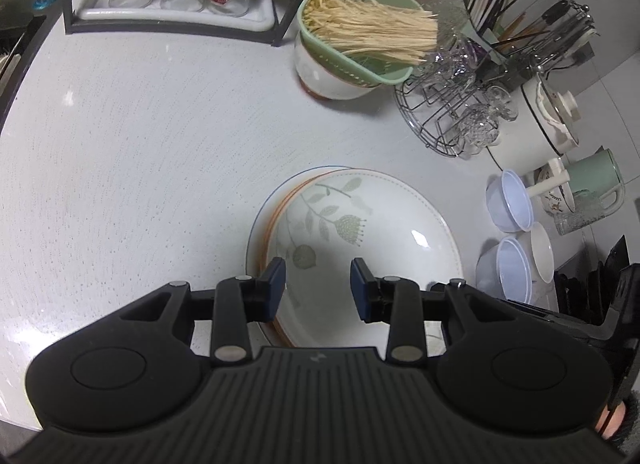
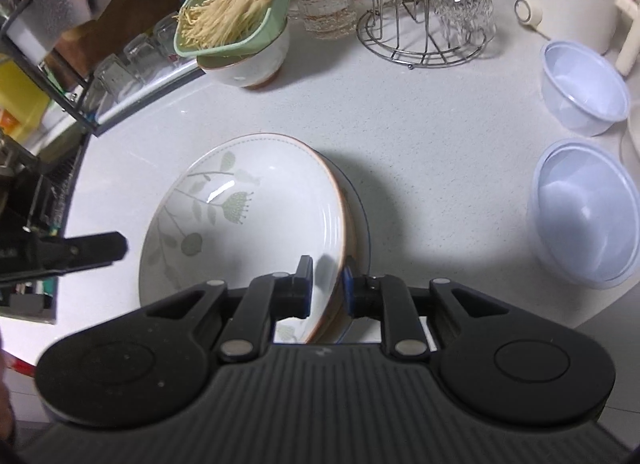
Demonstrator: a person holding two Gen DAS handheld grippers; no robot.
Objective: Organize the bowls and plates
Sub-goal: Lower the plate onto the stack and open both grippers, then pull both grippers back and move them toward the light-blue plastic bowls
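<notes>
**Right claw clamped on rim of leaf-pattern plate; left claw empty above it**

Right claw (image 2: pixel 327 287): blue pads pressed on either side of the near right rim of the leaf-pattern plate (image 2: pixel 256 200), grasping it. The plate sits tilted on top of a short stack, with an orange-rimmed plate (image 2: pixel 347 220) and a blue-rimmed plate (image 2: pixel 365 216) showing beneath its right edge. The stack stands near the middle of the white speckled tabletop (image 2: pixel 440 136).

Left claw (image 1: pixel 318 289): released, jaws parted with nothing between the pads, over the near part of the same plate (image 1: pixel 384 224). Contact with the plate cannot be judged.

Right of the stack: two clear plastic bowls (image 2: pixel 586 212), one beyond the other, apart from the plates. Far side: a green strainer (image 2: pixel 236 12) of pale noodles resting in a white bowl (image 2: pixel 252 64), and a wire rack (image 2: pixel 424 24) holding upturned glasses.
</notes>
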